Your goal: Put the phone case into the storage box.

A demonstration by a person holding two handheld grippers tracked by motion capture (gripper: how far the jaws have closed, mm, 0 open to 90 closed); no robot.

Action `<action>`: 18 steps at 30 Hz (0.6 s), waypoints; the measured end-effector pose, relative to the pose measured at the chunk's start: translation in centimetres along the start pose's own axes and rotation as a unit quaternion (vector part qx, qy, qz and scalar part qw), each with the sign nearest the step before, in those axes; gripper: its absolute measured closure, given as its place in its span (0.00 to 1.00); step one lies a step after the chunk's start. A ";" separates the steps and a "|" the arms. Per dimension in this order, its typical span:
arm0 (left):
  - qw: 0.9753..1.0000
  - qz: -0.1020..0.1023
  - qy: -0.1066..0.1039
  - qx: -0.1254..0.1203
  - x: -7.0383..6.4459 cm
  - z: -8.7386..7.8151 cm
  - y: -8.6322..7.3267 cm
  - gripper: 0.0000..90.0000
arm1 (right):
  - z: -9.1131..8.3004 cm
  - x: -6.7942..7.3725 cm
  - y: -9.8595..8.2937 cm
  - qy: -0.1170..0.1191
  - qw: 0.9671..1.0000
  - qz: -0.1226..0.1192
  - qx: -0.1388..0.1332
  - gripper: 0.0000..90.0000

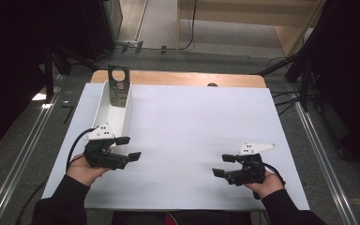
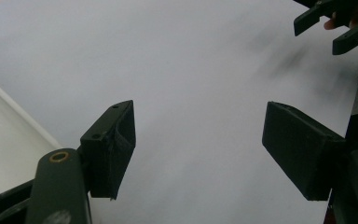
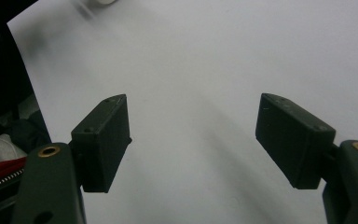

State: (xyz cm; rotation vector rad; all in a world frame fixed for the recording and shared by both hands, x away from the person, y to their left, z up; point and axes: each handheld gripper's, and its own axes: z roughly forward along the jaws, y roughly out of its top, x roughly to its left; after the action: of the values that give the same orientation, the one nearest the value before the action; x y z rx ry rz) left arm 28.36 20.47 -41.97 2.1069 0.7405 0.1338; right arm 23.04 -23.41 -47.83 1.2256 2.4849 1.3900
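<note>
1. Table point(image 1: 192, 122): a white sheet covers the top, with a strip of bare wood along the far edge.
2. White tray point(image 1: 107, 110): long and narrow, at the far left of the sheet. A dark perforated card point(image 1: 118, 86) stands upright inside its far end, leaning on the tray wall.
3. Left gripper point(image 1: 128, 147): held low over the sheet, just beside the near end of the tray. Jaws stand wide apart, nothing between them.
4. Right gripper point(image 1: 224, 165): at the near right of the sheet, well apart from the tray. Jaws also spread, empty.
5. Risk, as a judgement: the card is thin and only propped. A reach by the left gripper could strike the near rim and shift the tray, or tip the card flat, where spread jaws would get poor purchase on it.
</note>
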 end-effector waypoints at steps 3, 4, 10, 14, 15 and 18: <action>1.000 0.003 -0.001 0.003 -0.1 0.1 -0.3 0.29 | 0.0 0.0 0.0 0.000 1.000 0.000 0.000 0.28; 1.000 0.004 -0.001 0.002 -0.2 0.2 -0.3 0.29 | 0.0 0.0 0.0 0.000 1.000 0.000 0.000 0.28; 1.000 0.011 -0.001 0.009 -0.3 0.4 -0.9 0.29 | 0.0 0.0 0.0 0.001 1.000 0.000 0.000 0.28; 1.000 0.008 -0.004 0.012 -0.4 0.5 -1.3 0.29 | 0.0 0.0 0.0 0.000 1.000 0.000 0.000 0.28; 1.000 0.009 -0.003 0.011 -0.4 0.5 -1.3 0.29 | 0.0 -0.1 0.0 -0.001 1.000 0.001 -0.001 0.28; 1.000 0.005 -0.003 0.012 -0.4 0.4 -1.6 0.29 | 0.0 -0.1 0.0 -0.001 1.000 0.000 -0.001 0.28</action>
State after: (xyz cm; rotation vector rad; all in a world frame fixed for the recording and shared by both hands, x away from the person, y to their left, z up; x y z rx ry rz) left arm 27.47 20.69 -43.40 2.1337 0.7307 0.1248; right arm 23.08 -23.50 -47.84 1.2256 2.4820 1.3906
